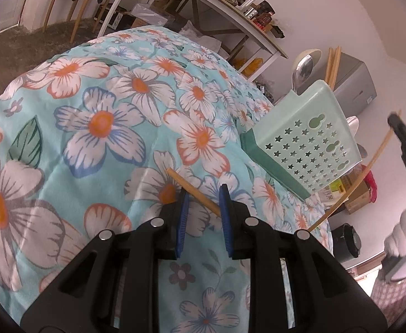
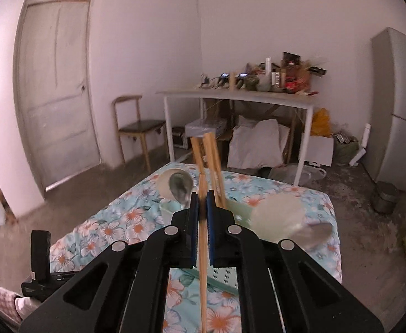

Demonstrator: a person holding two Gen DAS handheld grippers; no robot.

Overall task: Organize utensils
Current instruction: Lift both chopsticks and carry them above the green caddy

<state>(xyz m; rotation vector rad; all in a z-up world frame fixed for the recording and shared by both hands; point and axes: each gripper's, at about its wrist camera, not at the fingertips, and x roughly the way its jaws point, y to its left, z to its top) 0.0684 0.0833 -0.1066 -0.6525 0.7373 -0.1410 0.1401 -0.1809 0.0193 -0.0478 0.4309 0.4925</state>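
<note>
While the left gripper (image 1: pixel 203 194) sits over the floral quilt (image 1: pixel 97 127) with its blue pads spread apart, a lone chopstick (image 1: pixel 193 191) lies flat between them, not pinched. The right gripper (image 2: pixel 202 199) is clamped tight on another chopstick (image 2: pixel 202 249), just beside the mint green utensil holder (image 1: pixel 303 136), which already has a metal spoon (image 1: pixel 301 72) and more chopsticks (image 1: pixel 333 63) standing in it.
</note>
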